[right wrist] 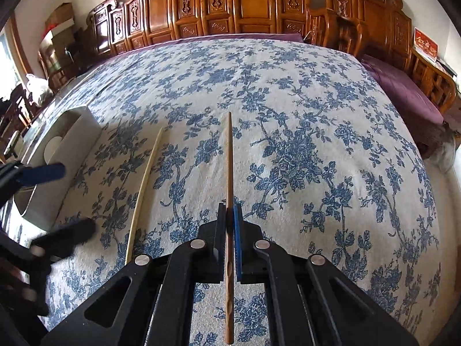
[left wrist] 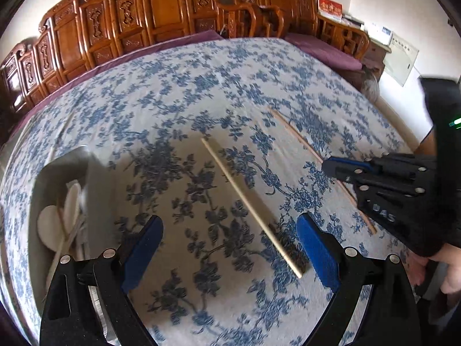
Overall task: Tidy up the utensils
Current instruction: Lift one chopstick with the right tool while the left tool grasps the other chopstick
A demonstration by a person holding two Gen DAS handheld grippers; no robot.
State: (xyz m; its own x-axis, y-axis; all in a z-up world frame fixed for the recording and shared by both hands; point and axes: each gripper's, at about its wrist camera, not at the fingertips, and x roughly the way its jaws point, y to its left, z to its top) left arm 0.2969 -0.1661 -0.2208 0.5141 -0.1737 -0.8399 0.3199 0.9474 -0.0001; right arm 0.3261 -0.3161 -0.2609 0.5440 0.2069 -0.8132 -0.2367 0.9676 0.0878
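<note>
A pale chopstick (left wrist: pixel 250 206) lies on the blue floral cloth (left wrist: pixel 201 92), between and just ahead of my open left gripper (left wrist: pixel 230 245). It also shows in the right wrist view (right wrist: pixel 144 184). My right gripper (right wrist: pixel 230 225) is shut on a brown chopstick (right wrist: pixel 229 167), which lies along the fingers and points forward. In the left wrist view the right gripper (left wrist: pixel 331 167) sits over that brown chopstick (left wrist: pixel 294 128). A white utensil holder (left wrist: pixel 63 201) at the left holds pale spoons and sticks; it also shows in the right wrist view (right wrist: pixel 63 150).
Carved wooden benches (right wrist: pixel 230 3) with purple cushions (right wrist: pixel 403 89) line the far side and right. Boxes and clutter (right wrist: pixel 57 37) stand at the far left. My left gripper (right wrist: pixel 43 201) shows blurred by the holder.
</note>
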